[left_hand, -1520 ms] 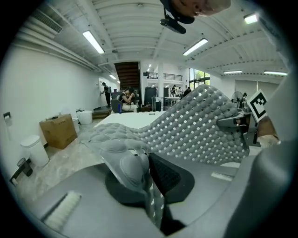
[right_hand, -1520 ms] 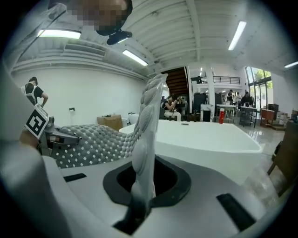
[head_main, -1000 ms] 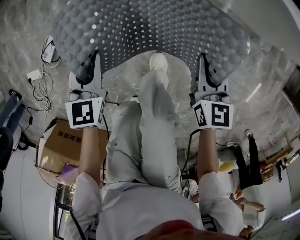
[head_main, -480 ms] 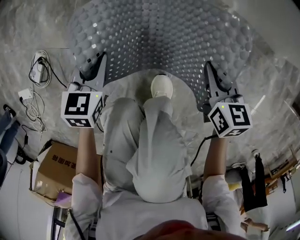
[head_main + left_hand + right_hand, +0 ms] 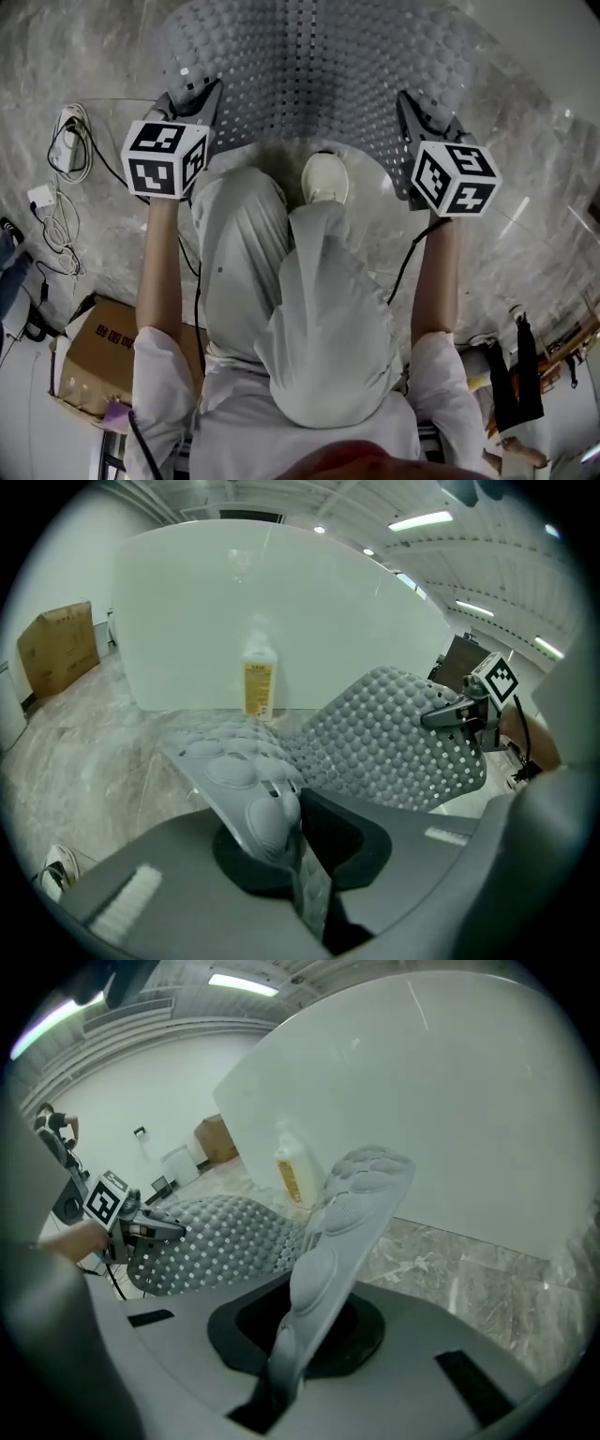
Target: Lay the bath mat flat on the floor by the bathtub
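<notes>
Left gripper [image 5: 192, 98] and right gripper [image 5: 422, 112] each clamp a bath mat [image 5: 319, 66] corner, holding it spread ahead for laying flat.

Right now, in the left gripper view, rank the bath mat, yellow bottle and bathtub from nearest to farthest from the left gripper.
1. bath mat, clamped in the left gripper tongs.
2. yellow bottle, standing straight ahead.
3. bathtub, its white wall behind the bottle.

Staged bathroom in a hall: white bathtub [image 5: 281, 602], marble floor [image 5: 75, 761]; ceiling strip lights [image 5: 422, 520].
</notes>
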Motion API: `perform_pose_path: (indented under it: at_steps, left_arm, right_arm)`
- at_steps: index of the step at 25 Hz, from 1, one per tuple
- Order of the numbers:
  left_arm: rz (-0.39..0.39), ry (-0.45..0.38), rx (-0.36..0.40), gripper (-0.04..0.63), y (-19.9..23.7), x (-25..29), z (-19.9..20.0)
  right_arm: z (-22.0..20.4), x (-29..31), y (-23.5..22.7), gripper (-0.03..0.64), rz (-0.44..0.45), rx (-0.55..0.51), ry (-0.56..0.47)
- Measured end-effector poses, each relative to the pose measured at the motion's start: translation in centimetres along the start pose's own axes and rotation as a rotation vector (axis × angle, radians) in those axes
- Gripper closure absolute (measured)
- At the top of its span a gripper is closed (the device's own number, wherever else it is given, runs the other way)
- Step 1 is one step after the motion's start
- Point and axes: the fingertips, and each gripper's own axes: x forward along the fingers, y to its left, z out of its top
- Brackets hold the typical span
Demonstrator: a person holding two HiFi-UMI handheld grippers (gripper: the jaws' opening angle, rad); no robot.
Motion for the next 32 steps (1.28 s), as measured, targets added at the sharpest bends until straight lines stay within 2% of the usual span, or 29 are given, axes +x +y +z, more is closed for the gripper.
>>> perform_pose_path:
  at_steps: [9,14,19,23,26,29,32]
  left_arm:
    - [0.038,0.108,0.049,0.578,2.8,4.6,-2.1]
    - [0.082,0.187,0.049,0.578,5.7,7.8,-5.1]
    - [0.143,0.240,0.066,0.578,8.3,9.4,-6.8]
    - [0.189,0.311,0.135,0.577,10.3,10.1,-8.5]
    - [0.222,0.389,0.165,0.575,12.1,10.4,-10.2]
    - [0.200,0.412,0.148,0.571,12.9,11.5,-11.1]
    - [0.163,0.402,0.079,0.569,13.3,12.6,-11.4]
  right_arm:
    - [-2.7,4.5,-3.6,0.597,-0.148,-0.113,0.103]
    - [-5.1,7.2,-7.7,0.595,-0.245,-0.174,0.174]
    - [-6.6,9.4,-11.2,0.594,-0.273,-0.227,0.230]
    - [-8.1,11.0,-12.7,0.594,-0.247,-0.220,0.247]
    - [-8.8,12.0,-14.1,0.594,-0.168,-0.125,0.230]
    - [-9.7,12.5,-15.6,0.591,-0.070,-0.020,0.223]
    - [-10.3,12.7,-16.8,0.584,0.027,0.085,0.210]
